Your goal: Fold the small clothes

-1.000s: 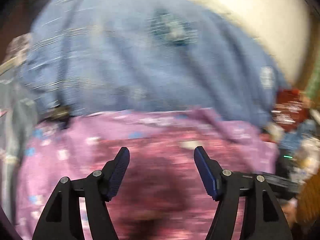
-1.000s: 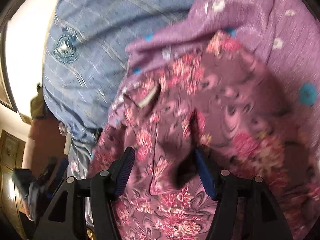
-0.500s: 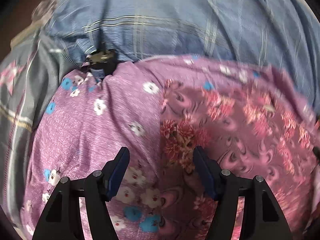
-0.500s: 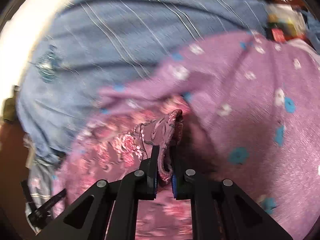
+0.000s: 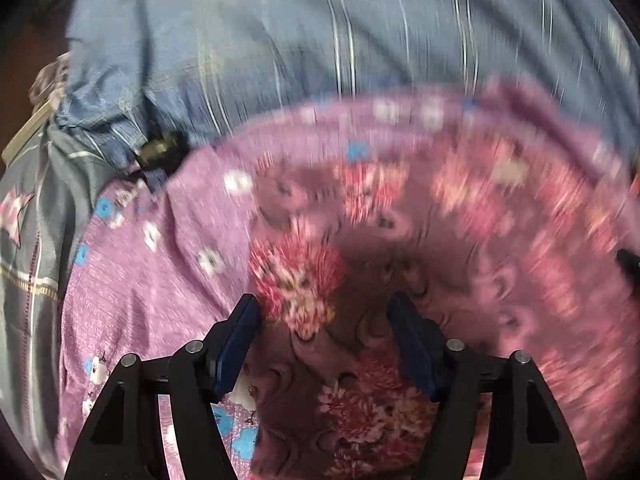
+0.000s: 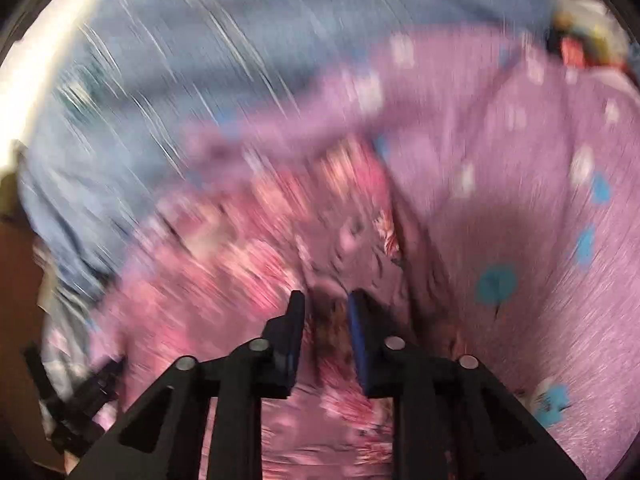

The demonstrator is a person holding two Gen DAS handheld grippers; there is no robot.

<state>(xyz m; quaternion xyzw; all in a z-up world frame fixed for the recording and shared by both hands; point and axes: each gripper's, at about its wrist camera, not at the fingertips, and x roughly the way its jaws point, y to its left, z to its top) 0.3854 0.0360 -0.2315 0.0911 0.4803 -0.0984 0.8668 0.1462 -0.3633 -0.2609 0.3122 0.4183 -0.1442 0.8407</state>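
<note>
A small mauve garment with pink and red flowers lies on a lilac cloth with white and blue flowers. My left gripper is open, its fingers straddling a raised fold of the garment. My right gripper has its jaws close together with a fold of the floral garment between them. The lilac cloth fills the right of the right wrist view. Both views are blurred by motion.
A blue striped bedsheet covers the bed behind the cloths and also shows in the right wrist view. A grey patterned cloth lies at the left. A small dark object sits at the sheet's edge. Clutter lies far right.
My right gripper closed on a fold of the floral garment and now shows a slightly wider gap around it. My left gripper moved down over the garment, staying open.
</note>
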